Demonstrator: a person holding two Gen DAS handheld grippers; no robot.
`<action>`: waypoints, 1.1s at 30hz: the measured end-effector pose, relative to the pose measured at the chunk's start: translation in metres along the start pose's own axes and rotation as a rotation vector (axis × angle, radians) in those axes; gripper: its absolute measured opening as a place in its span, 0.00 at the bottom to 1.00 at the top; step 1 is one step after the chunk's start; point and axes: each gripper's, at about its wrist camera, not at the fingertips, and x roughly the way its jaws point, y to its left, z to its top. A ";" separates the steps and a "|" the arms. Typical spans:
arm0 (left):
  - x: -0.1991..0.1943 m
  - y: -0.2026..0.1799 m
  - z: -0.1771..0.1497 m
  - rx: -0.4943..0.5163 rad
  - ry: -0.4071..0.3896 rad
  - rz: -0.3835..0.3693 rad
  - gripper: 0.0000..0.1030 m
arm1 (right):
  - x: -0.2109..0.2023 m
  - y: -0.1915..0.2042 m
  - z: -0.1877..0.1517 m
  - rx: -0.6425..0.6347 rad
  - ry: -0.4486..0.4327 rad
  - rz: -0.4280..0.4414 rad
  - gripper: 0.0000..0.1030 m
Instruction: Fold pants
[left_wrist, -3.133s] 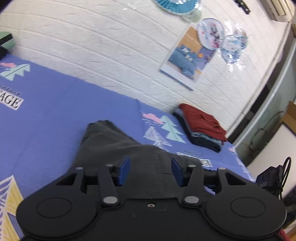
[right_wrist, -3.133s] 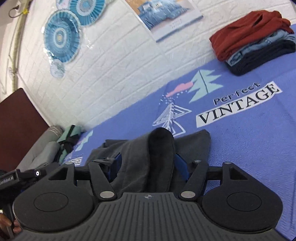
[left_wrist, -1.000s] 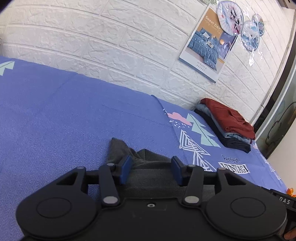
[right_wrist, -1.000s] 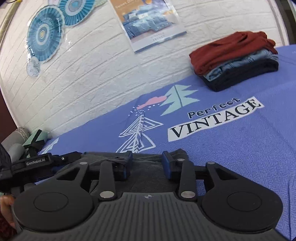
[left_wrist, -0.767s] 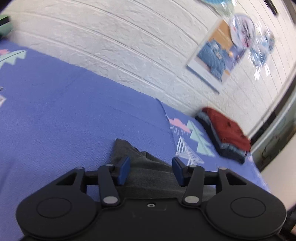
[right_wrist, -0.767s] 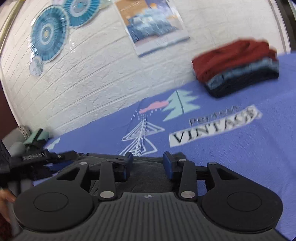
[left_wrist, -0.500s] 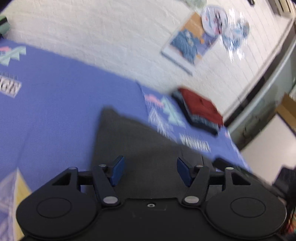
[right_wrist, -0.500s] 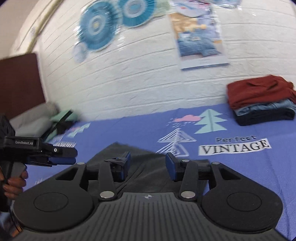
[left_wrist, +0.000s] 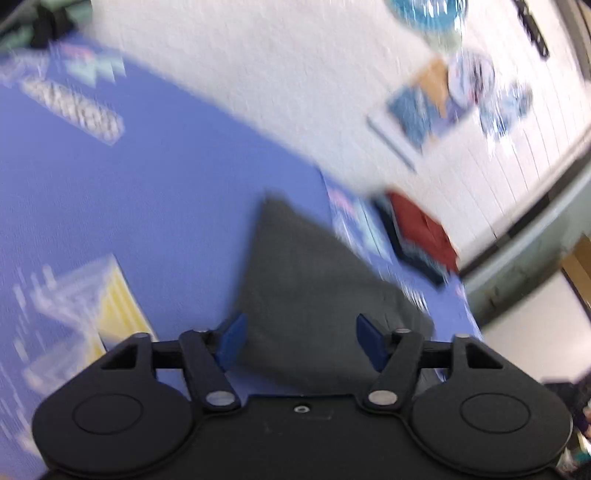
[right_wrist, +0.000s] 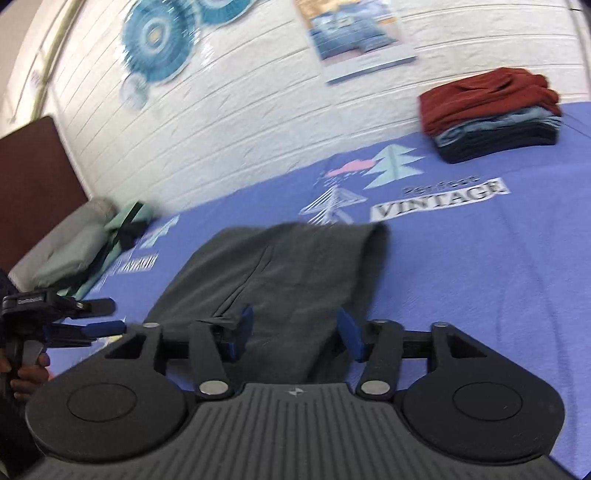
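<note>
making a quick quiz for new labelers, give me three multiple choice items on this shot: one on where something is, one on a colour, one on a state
1. Where is the stack of folded clothes?
A. on the bed by the brick wall
B. on the floor
C. in a claw

2. What colour is the top garment of that stack?
A. yellow
B. dark red
C. white

3. What is the state of the right claw?
A. clamped on the grey pants
B. open, its blue pads clear of the cloth
C. out of sight

Answers
1. A: the stack sits on the blue bedspread at its far side, close to the wall.
2. B: a dark red piece lies over the blue and dark ones.
3. B: the jaws have just been opening and stand apart above the grey pants, which lie flat on the bed.
</note>
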 end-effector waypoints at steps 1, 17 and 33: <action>0.001 -0.001 0.007 0.016 -0.016 0.007 0.79 | 0.000 -0.004 0.002 0.013 0.004 -0.017 0.91; 0.081 0.034 0.038 0.005 0.192 -0.099 0.62 | 0.036 -0.051 0.001 0.365 0.153 0.108 0.87; 0.123 0.025 0.053 0.009 0.204 -0.114 0.00 | 0.067 -0.040 0.006 0.408 0.103 0.100 0.52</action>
